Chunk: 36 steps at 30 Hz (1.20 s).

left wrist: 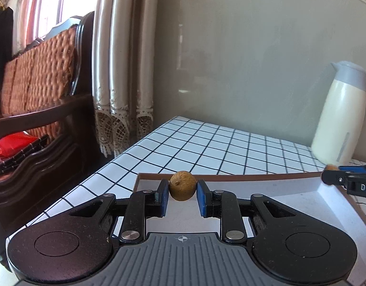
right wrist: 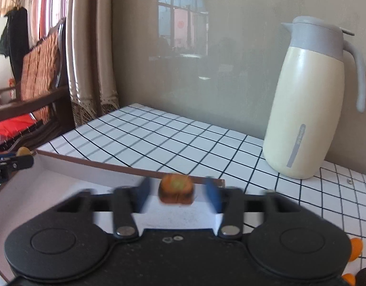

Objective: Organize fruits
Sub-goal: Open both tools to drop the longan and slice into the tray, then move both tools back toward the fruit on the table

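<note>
Orange fruit point(right wrist: 176, 189) between parted claw point(right wrist: 178, 191) fingers — above white tray point(right wrist: 63, 166).

A table point(right wrist: 183, 140) covered in a white cloth with a thin black grid pattern stands against a grey-beige wall, its left edge near a curtain. A shallow rectangular tray point(left wrist: 290, 195), white inside with a brown rim, lies on the cloth at the near side. A tall cream jug point(right wrist: 304, 109) with a grey lid and grey handle stands upright on the cloth at the right, beyond the tray's far right corner and near the wall.
</note>
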Tool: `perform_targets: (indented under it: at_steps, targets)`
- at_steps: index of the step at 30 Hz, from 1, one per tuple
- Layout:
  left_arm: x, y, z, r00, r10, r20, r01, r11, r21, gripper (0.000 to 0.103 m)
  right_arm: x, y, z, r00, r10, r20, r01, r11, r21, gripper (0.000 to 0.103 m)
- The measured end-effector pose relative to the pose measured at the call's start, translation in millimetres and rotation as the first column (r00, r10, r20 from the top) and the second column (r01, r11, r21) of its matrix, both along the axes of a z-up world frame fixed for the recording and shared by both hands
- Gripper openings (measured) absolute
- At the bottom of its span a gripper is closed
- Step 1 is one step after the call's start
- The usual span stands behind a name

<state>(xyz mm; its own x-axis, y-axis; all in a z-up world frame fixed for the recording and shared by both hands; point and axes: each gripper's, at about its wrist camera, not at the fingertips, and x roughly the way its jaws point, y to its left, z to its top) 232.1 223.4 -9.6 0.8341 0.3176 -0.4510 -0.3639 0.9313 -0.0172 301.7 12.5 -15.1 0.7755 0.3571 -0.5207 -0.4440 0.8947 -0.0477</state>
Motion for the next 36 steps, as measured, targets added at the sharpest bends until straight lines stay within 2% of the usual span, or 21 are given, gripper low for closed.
perform_targets:
  at_steps: [1,2,3,5,9,21,30,33,36]
  targets:
    - [-1,-2,0,1.000,0.004,0.001,-0.004,1.000,0.010,0.055,-4,-2,1,0.999,-0.024,0.040,0.024,1.000,0.003,0.097]
    - [-3,-4,1,1.000,0.010,0.018,-0.010,1.000,0.020,0.098,-6,-4,3,0.997,-0.029,0.071,0.028,0.999,0.014,0.096]
    - [-8,-5,2,0.998,0.020,0.052,-0.022,0.999,0.037,0.103,-6,-5,5,0.997,-0.026,0.068,0.025,1.000,0.011,0.096]
    - [-11,-6,6,0.998,0.015,0.063,-0.018,0.998,0.058,0.103,-6,-6,7,0.997,-0.029,0.076,0.027,0.999,0.017,0.096]
    - [-13,-2,5,0.998,0.018,0.052,-0.020,0.999,0.034,0.103,-5,-5,7,0.998,-0.025,0.061,0.023,0.999,0.030,0.096]
    - [-20,1,5,0.998,0.037,0.045,-0.039,0.998,0.044,0.103,-19,-1,12,0.998,-0.015,0.065,0.013,0.999,0.035,0.097]
    - [-70,-6,20,0.991,0.049,0.121,-0.049,0.999,-0.008,0.103,-69,-35,38,0.992,-0.041,0.117,0.031,0.996,0.086,0.097]
    - [-92,-16,16,0.993,0.029,0.115,-0.029,1.000,-0.002,0.103,-87,-48,38,0.992,-0.057,0.115,0.045,0.994,0.102,0.097]
    - [-111,-27,9,0.995,0.016,0.095,-0.016,1.000,0.001,0.103,-105,-55,33,0.989,-0.069,0.133,0.060,0.995,0.075,0.097]
